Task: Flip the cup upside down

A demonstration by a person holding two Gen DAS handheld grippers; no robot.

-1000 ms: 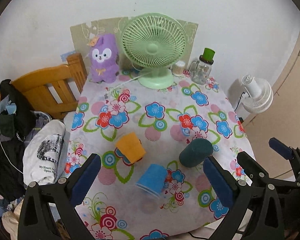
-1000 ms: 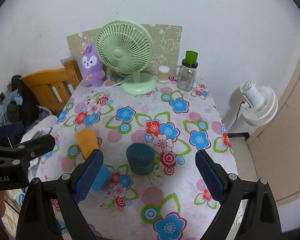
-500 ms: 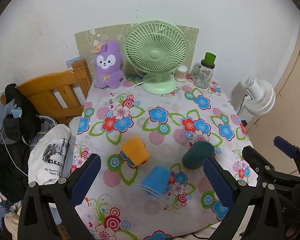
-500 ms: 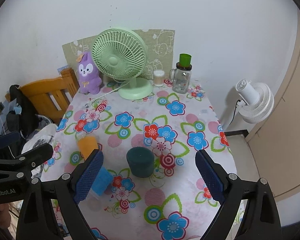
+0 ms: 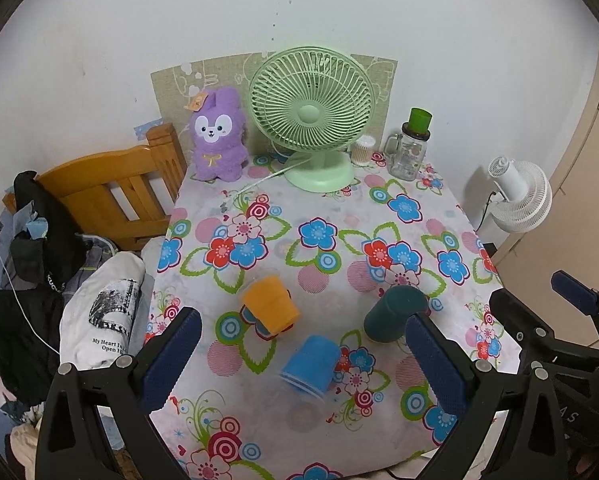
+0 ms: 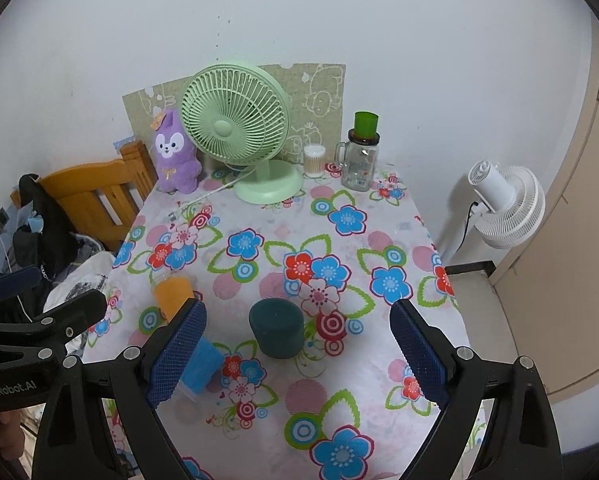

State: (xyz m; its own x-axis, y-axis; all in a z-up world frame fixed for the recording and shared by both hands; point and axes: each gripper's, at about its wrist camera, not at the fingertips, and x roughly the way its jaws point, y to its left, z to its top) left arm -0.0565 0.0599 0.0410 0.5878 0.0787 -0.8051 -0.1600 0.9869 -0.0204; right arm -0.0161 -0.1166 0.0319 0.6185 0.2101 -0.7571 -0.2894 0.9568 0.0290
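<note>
Three cups stand bottom-up near the front of the flowered table [image 5: 379, 240]: an orange cup [image 5: 270, 305], a blue cup [image 5: 310, 363] and a dark green cup [image 5: 395, 313]. They also show in the right wrist view: orange [image 6: 171, 295], blue [image 6: 203, 364], partly hidden by my left finger, and dark green [image 6: 276, 327]. My left gripper [image 5: 299, 364] is open and empty, above the front of the table. My right gripper [image 6: 297, 354] is open and empty, above and in front of the dark green cup.
A green desk fan [image 5: 311, 112], a purple plush toy [image 5: 218, 136], a cotton-swab jar [image 5: 362, 149] and a glass jar with a green lid [image 5: 411, 148] stand at the table's back. A wooden chair with clothes [image 5: 99, 196] is at the left, a white fan [image 5: 519, 196] at the right.
Both grippers have pulled back and up from the table, so the cups look smaller and farther. The cups have not moved. Both grippers stay open.
</note>
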